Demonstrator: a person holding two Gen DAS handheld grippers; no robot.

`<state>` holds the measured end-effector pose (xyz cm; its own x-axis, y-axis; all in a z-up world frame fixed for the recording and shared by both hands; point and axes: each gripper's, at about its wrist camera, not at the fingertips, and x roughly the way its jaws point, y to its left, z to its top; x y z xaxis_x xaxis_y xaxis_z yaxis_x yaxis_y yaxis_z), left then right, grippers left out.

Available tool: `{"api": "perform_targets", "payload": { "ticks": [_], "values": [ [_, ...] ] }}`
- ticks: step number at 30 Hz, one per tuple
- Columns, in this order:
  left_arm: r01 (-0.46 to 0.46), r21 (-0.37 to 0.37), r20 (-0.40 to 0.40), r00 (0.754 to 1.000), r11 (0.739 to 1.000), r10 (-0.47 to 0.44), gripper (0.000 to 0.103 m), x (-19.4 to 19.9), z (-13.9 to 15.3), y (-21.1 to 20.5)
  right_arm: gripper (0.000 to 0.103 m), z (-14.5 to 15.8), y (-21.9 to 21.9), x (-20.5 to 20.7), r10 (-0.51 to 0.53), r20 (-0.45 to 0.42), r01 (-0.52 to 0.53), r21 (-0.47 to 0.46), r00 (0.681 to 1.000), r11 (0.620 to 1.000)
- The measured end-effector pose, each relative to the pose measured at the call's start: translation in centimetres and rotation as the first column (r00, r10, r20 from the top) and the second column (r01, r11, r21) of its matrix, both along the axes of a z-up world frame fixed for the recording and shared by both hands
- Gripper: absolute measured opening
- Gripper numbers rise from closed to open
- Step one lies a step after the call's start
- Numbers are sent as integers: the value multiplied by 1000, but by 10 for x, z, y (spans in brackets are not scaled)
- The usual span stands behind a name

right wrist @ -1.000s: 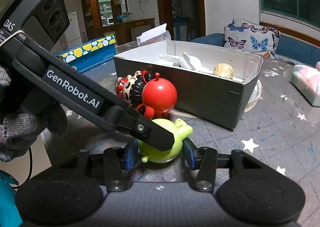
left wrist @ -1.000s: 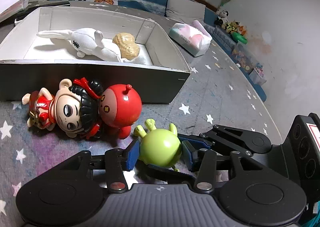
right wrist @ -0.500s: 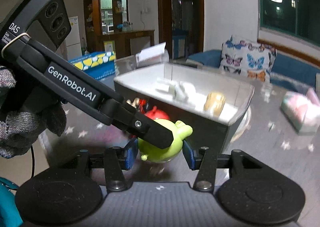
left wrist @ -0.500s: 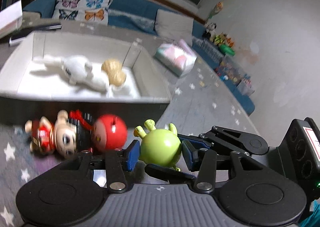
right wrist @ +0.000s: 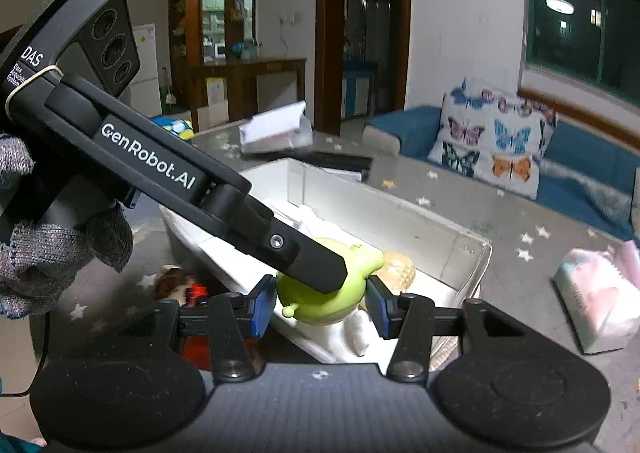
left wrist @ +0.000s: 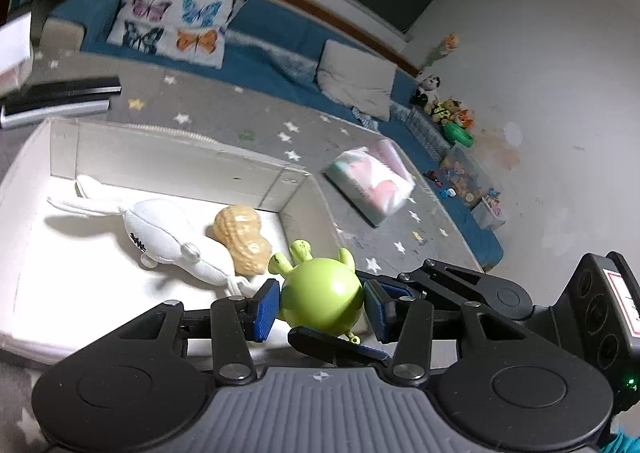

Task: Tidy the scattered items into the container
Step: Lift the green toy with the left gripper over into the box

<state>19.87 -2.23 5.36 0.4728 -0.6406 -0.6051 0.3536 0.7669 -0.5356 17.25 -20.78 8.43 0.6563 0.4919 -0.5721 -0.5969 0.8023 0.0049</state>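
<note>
A round green toy figure (left wrist: pixel 322 303) is held in the air by both grippers, crossed at right angles. My left gripper (left wrist: pixel 320 309) is shut on it, and my right gripper (right wrist: pixel 320 307) is shut on it too. The toy hangs above the near right corner of the white open box (left wrist: pixel 180 149). The box holds a white plush rabbit (left wrist: pixel 160 237) and a peanut toy (left wrist: pixel 242 239). The left gripper's body (right wrist: pixel 160 173) crosses the right wrist view. A red and black doll (right wrist: pixel 188 289) lies on the table beside the box.
A pink and teal tissue pack (left wrist: pixel 370 185) lies on the star-patterned table right of the box. A dark remote (left wrist: pixel 60 95) lies behind the box. A blue sofa with a butterfly cushion (left wrist: pixel 176 29) stands beyond the table.
Both grippers have lifted the green toy off the table and carried it up and forward, from beside the dolls to above the box's corner.
</note>
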Motion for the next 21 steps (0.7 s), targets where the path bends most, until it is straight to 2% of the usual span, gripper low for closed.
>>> {"api": "perform_targets", "payload": {
  "ticks": [9, 21],
  "values": [
    [-12, -18, -104, 994, 1000, 10, 49, 33, -27, 5, 49, -23, 5, 38, 10, -115, -15, -43, 993, 999],
    [-11, -8, -145, 989, 1000, 9, 49, 42, -37, -3, 51, -33, 9, 52, 10, -162, -25, -89, 987, 996]
  ]
}}
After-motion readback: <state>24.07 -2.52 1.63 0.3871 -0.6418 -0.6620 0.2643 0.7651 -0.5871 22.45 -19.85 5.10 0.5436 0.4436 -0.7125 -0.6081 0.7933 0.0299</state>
